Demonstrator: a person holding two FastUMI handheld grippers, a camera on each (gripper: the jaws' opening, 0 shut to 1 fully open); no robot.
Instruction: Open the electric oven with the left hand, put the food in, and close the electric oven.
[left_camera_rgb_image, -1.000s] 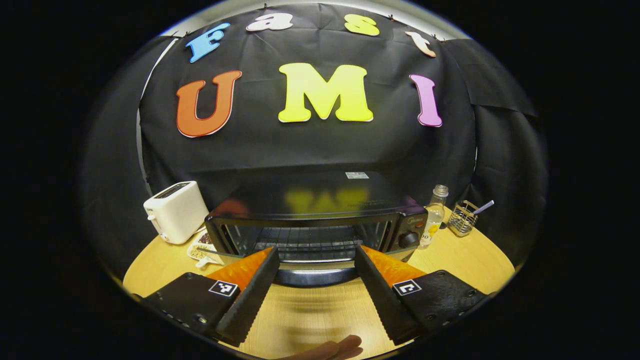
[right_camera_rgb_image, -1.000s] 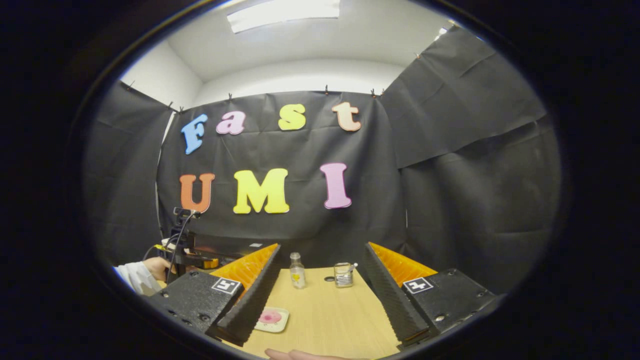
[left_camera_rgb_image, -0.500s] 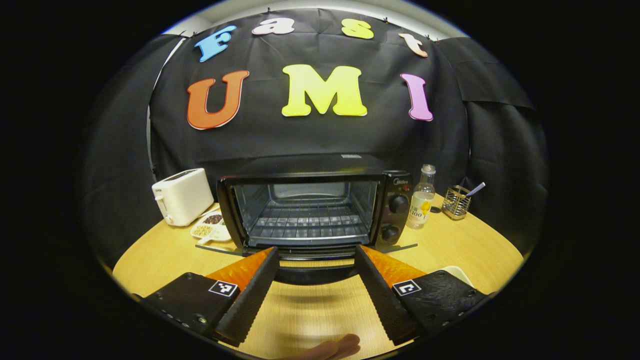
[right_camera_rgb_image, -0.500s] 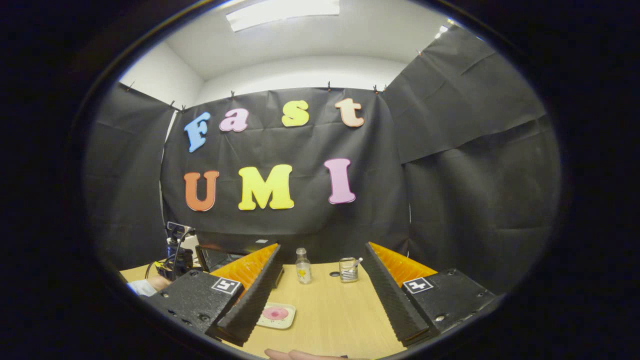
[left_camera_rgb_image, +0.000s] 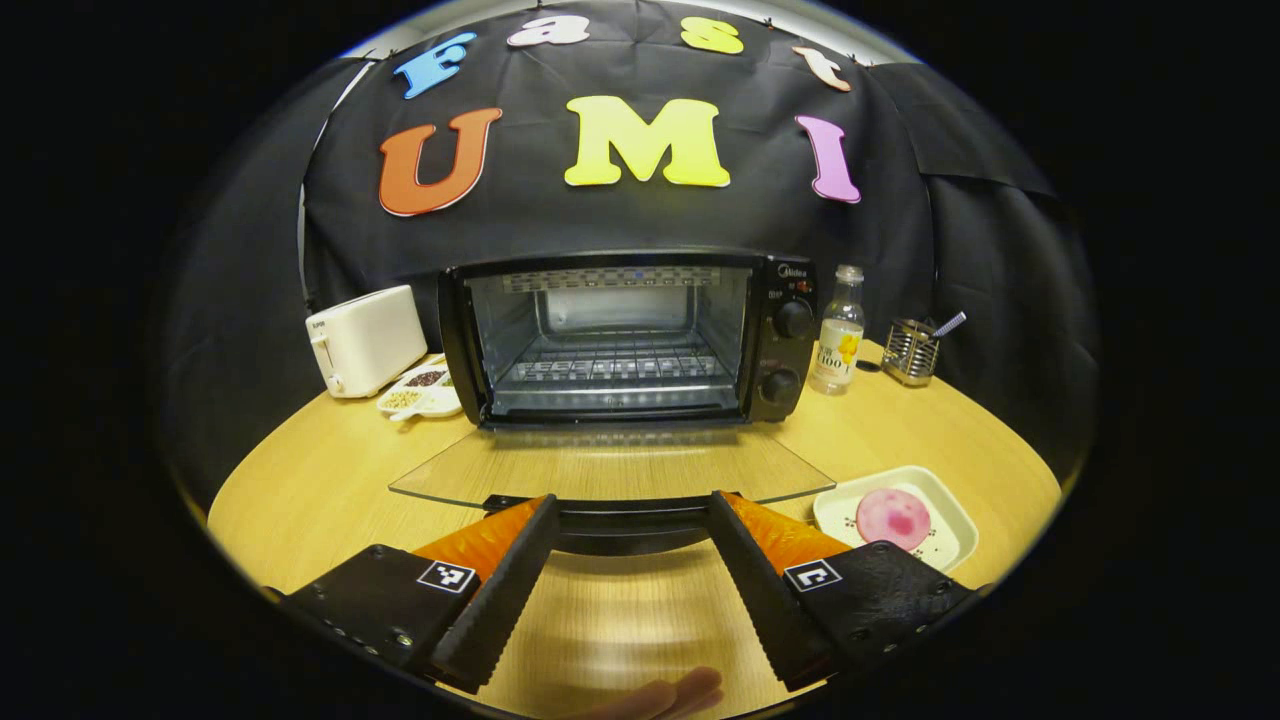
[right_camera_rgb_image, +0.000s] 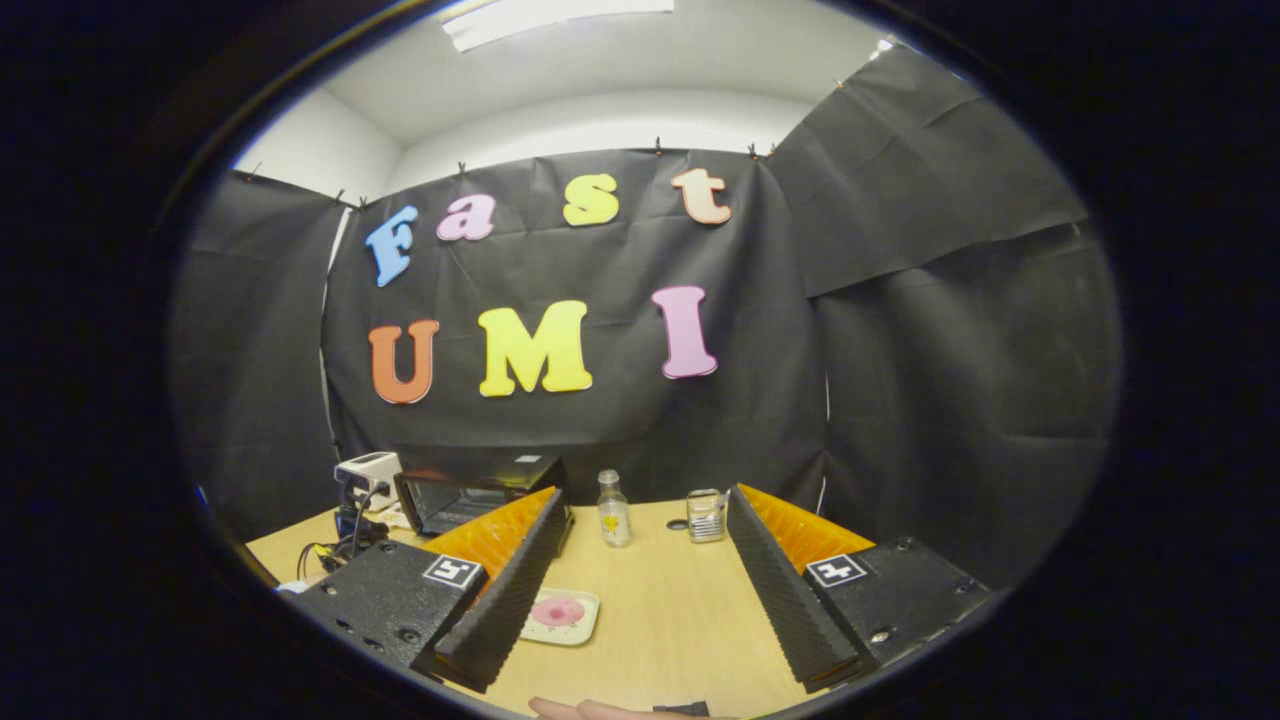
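We see the oven (left_camera_rgb_image: 625, 335) at the back of the wooden table (left_camera_rgb_image: 930, 430), its glass door (left_camera_rgb_image: 610, 470) folded down flat and the wire rack (left_camera_rgb_image: 615, 365) bare. Its brand mark and the bottle (left_camera_rgb_image: 838, 345) label are too small to read. Our left gripper (left_camera_rgb_image: 628, 510) spreads wide, level, its fingers either side of the door handle (left_camera_rgb_image: 625, 518); whether they touch it we cannot tell. The pink food (left_camera_rgb_image: 893, 518) sits on a tray (left_camera_rgb_image: 945, 505) just right of the door. Our right gripper (right_camera_rgb_image: 645, 505) hangs wide and empty above open tabletop beside that tray.
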